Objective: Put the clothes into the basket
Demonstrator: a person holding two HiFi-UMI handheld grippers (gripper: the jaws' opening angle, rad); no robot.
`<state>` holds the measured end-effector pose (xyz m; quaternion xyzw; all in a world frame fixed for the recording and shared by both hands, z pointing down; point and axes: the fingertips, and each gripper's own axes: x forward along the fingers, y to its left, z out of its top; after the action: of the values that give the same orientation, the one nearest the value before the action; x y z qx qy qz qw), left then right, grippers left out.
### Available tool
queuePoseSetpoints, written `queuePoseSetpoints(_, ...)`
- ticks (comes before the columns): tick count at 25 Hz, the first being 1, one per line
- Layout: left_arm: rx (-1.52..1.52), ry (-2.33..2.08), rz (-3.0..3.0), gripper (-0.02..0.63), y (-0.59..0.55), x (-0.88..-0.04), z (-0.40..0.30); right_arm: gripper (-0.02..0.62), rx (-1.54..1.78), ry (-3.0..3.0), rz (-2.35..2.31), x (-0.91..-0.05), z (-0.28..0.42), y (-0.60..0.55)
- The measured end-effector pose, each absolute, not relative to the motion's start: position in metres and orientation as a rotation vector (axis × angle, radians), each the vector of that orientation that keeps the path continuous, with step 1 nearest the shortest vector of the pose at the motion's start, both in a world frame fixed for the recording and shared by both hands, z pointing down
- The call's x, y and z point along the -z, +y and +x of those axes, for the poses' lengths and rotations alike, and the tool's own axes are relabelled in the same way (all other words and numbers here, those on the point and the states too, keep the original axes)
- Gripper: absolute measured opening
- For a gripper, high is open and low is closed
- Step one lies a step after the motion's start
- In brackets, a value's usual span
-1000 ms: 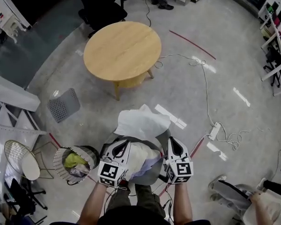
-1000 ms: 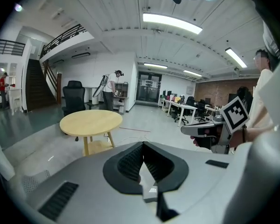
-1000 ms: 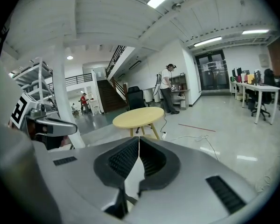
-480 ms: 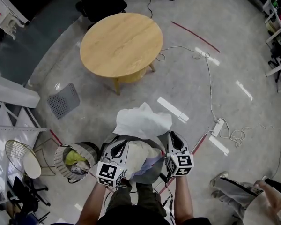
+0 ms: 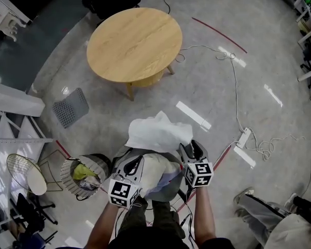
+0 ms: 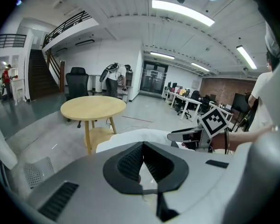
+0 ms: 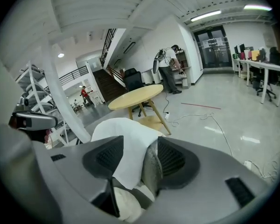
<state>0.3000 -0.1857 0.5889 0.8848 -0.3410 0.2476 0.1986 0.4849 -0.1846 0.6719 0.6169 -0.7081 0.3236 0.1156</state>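
Right gripper (image 7: 139,162) just opened around white cloth (image 5: 158,134), apparently overhanging basket (image 5: 171,192).

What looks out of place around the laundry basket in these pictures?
The white garment is draped over the far rim of the basket, with most of it outside rather than inside with the other clothes. It looks odd because it belongs in the basket.

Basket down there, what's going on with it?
A person is filling the basket. A white cloth hangs over its far rim, with other clothes piled inside. The right gripper has just been opening its jaws, and the white cloth lies loose between them. The left gripper is at the basket's other side, jaws together.
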Motion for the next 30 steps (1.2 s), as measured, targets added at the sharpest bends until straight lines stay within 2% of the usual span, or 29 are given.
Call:
queuePoseSetpoints(8,-0.7,-0.994,2.445,0.008,-0.192,-0.59,0.294,0.228,-0.936,-2.058,1.8,-0.677,0.484,-0.19)
queuePoseSetpoints(10,-0.703,-1.006,2.437,0.007,-0.194,-0.592,0.29,0.17,-0.909,-2.035,1.808,-0.679,0.487,-0.191)
queuePoseSetpoints(20,-0.675,-1.052,2.436,0.007,-0.195,-0.584,0.283,0.087,-0.762,-1.988,1.81,-0.675,0.49,-0.189)
queuePoseSetpoints(22,-0.665,-1.066,2.432,0.008,-0.194,-0.582,0.28,0.034,-0.733,-2.004,1.817,-0.67,0.487,-0.189)
queuePoseSetpoints(30,-0.635,-1.108,2.449,0.006,-0.181,-0.563,0.267,0.031,-0.689,-2.104,1.829,-0.639,0.475,-0.189)
